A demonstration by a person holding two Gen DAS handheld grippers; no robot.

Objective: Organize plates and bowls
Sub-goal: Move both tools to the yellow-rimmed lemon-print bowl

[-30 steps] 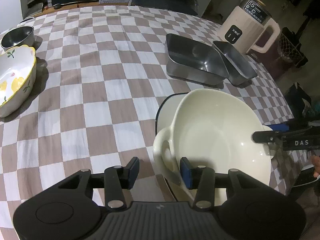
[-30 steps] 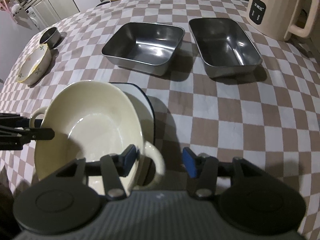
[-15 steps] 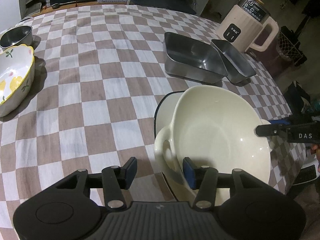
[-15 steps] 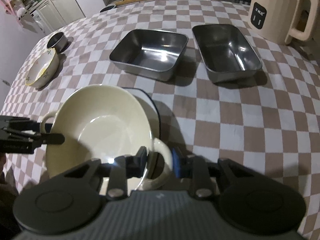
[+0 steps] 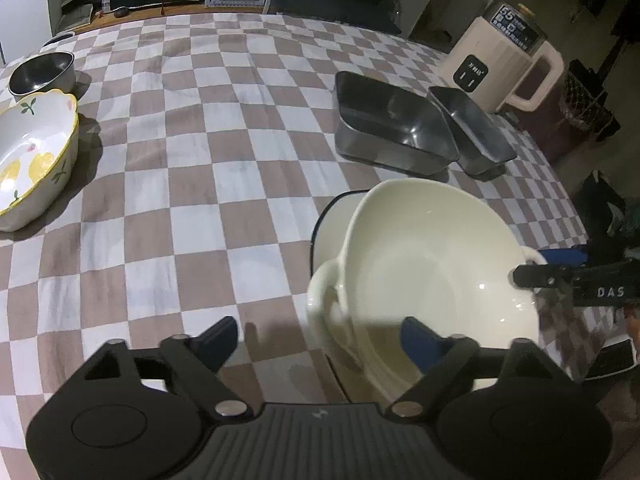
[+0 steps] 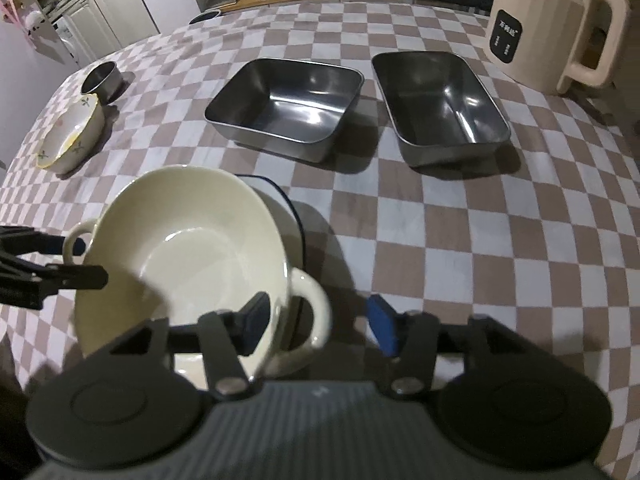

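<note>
**Two claws released, cream bowl seated on plate**

Two open claws now flank the cream bowl [image 5: 436, 264]. We compared views half a second apart: the left claw [image 5: 320, 338] has spread its jaws wide, and the right claw [image 6: 316, 326], which had pinched the near handle, now stands parted with that handle loose between its pads. We judge the bowl has just been set down on the dark-rimmed plate [image 5: 334, 216] and let go, so this stacking step looks complete.

Working left to right across the left view: a small steel bowl [image 5: 42, 72] sits at the far edge, round and matt grey. Just beside it stands a flower bowl [image 5: 34, 160], glazed white with a scalloped yellow rim and painted lemons. The checked cloth [image 5: 200, 160] lies soft and slightly creased. The cream bowl is glossy ceramic, deep, with two loop handles; it rests tilted on the plate near our edge. Behind it sit two steel trays [image 5: 384, 124], rectangular, thin-walled and reflective, touching or nearly so. A ribbed beige kettle [image 5: 504, 64] stands furthest right.

We judge the loose bowls remain to be sorted.
</note>
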